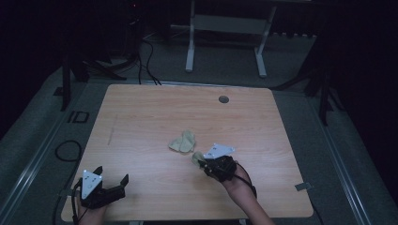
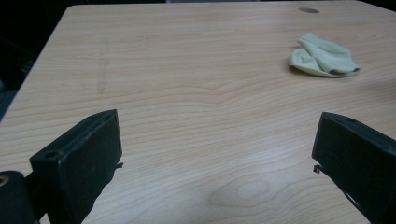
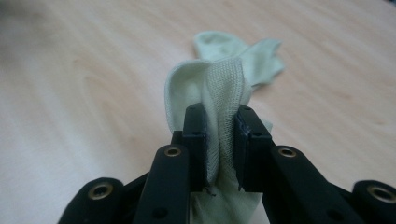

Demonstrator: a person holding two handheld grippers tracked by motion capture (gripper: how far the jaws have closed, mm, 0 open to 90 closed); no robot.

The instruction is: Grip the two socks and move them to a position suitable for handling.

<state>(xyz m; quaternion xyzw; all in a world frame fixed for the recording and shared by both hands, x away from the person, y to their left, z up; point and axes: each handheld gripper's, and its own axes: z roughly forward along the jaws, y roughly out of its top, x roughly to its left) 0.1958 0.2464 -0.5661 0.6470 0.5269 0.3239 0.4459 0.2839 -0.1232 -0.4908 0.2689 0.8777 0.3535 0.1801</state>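
Right gripper [image 3: 219, 135] pinches one pale green sock [image 3: 219, 88]: light, limp knit, so grip a bunched fold. Second sock [image 1: 183, 141] lies mid-table [image 1: 141, 112], at its 11 o'clock. Left gripper [image 1: 111, 180] gapes empty at 7 o'clock.

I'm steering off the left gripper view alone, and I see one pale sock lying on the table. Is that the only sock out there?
Observer: No. A second sock is clamped between the right gripper's jaws.
Operator: Where is that gripper?
Observer: In the high view it is just on the person's side of the lying sock, over the wooden table.
Operator: And my gripper?
Observer: The left gripper sits near the table's near left corner, jaws open, nothing between them.
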